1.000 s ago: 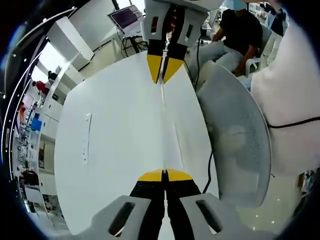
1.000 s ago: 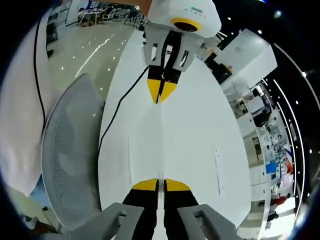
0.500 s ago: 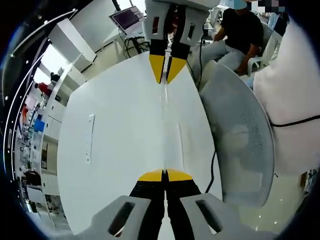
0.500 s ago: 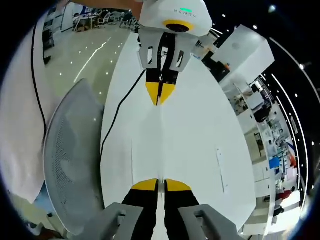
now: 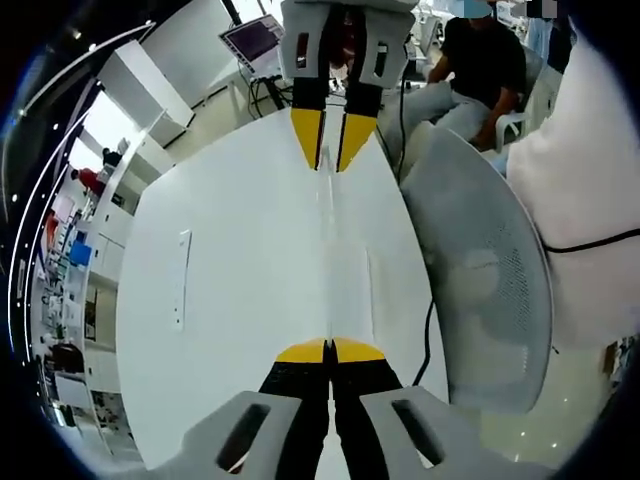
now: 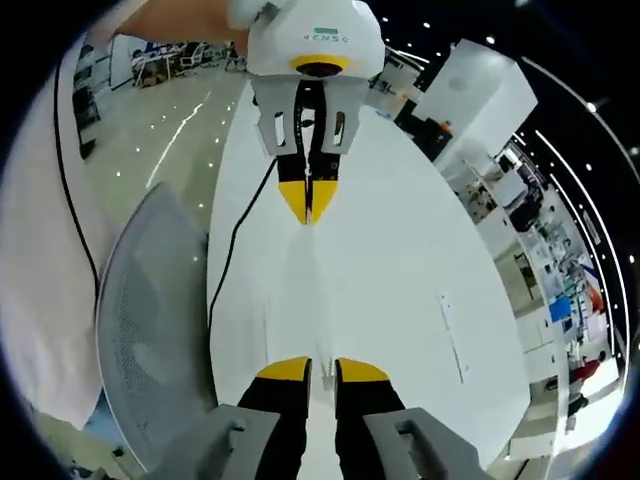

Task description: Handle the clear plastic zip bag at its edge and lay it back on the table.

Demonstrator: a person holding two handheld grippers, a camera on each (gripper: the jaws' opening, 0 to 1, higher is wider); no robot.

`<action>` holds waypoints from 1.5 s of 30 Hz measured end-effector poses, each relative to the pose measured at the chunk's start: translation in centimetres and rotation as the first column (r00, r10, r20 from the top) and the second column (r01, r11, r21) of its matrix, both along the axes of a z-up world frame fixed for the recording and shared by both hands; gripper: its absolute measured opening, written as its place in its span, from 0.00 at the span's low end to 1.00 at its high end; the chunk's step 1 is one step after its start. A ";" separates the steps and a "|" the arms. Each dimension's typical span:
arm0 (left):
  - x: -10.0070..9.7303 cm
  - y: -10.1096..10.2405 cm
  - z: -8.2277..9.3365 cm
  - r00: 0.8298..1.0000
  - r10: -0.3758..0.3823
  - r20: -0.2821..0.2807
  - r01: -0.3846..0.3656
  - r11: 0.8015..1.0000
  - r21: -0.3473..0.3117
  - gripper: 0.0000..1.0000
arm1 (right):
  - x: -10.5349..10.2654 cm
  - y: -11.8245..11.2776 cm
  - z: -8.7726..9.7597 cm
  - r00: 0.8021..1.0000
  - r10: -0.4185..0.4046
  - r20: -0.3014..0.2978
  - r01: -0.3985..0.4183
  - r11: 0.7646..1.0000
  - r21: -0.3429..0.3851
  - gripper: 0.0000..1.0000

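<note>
1. In the left gripper view we see the left gripper (image 5: 329,350) with its yellow-tipped jaws pressed together on the near edge of the clear zip bag (image 5: 340,270), which runs straight ahead from the jaw tips as a thin, nearly invisible strip.
2. At the far end of that strip the right gripper (image 5: 331,160) points back toward us; its yellow tips stand slightly apart, with a gap showing between them, and the bag's far edge sits in or just at that gap. We cannot tell whether the tips touch the bag.
3. In the right gripper view the right gripper (image 6: 321,370) shows a narrow open slot between its jaws, so we read them as loosened and no longer pinching; the zip bag (image 6: 300,290) stretches ahead from between them.
4. Across from them, the left gripper (image 6: 307,215) has its tips closed to a point on the opposite edge of the bag.
5. The bag hangs or lies just over the white table (image 5: 230,280), between the two pairs of jaws; we cannot tell whether it touches the tabletop.
6. To the right of the left jaws stands a grey mesh chair (image 5: 480,270), with a black cable (image 5: 425,340) running along the table edge beside it.
7. Beyond the far jaws, a person in a dark shirt (image 5: 480,60) sits near a laptop (image 5: 250,35).
</note>
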State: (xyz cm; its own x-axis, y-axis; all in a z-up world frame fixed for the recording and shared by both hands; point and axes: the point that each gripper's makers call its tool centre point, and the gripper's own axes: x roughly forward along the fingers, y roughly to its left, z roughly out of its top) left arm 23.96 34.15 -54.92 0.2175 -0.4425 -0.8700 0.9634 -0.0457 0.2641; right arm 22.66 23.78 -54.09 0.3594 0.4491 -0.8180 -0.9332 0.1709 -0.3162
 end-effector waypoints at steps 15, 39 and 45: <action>0.3 0.0 0.0 1.000 -0.005 0.013 0.005 1.000 -0.007 0.00 | 0.2 1.7 1.8 0.997 -0.031 -0.072 0.040 0.992 0.120 0.08; 0.3 -0.6 0.4 0.999 -0.008 0.032 0.008 1.000 -0.016 0.00 | 1.2 3.9 0.9 0.993 0.003 -0.114 0.008 0.995 0.095 0.06; 0.4 -0.7 0.4 0.999 -0.007 0.035 0.007 1.000 -0.017 0.00 | 1.0 4.3 0.2 0.992 0.015 -0.126 -0.005 0.997 0.080 0.06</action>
State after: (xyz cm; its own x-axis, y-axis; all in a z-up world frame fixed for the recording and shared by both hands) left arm 24.32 33.48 -54.51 0.2445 -0.4590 -0.8541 0.9533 -0.0474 0.2984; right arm 23.71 28.05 -53.90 0.2500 0.5175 -0.8183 -0.9667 0.1807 -0.1811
